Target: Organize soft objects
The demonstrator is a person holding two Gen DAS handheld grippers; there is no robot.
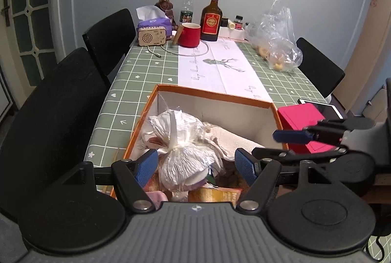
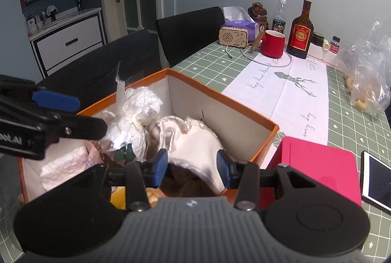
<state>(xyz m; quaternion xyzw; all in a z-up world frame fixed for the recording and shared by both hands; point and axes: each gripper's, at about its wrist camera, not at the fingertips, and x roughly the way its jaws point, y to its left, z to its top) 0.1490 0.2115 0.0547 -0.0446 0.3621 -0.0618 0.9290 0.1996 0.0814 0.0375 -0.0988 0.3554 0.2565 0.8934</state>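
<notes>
Currently both grippers are held above an orange-rimmed cardboard box [image 1: 215, 95] that sits on a table covered by a green checked cloth [image 1: 136, 89]. The left gripper [image 1: 195, 166] is seen with its blue-padded fingers [image 1: 146, 166] spread wide, nothing pressed between them; a knotted white plastic bag [image 1: 180, 148] lies below the gap, inside the box. The right gripper [image 2: 193, 166] is shown with its fingers partly apart, and no object is clamped there either; beneath it a cream-coloured cloth [image 2: 195, 143] is draped over darker items in the box. In the right wrist view the white bag [image 2: 136, 116] is found toward the box's left half, beside the cream cloth, and a pale pink packet [image 2: 63, 165] is tucked against the near left wall. Whether the bag and cloth touch cannot be told for certain.

A bright pink box [image 2: 315, 165] stands just beside the orange box on its right, with a tablet [image 2: 376, 180] next to it. At the far end of the table a red mug [image 1: 189, 34], a brown bottle [image 1: 211, 18], a tissue pack [image 1: 154, 22] and a clear plastic bag [image 1: 276, 40] are set well apart from the box.
</notes>
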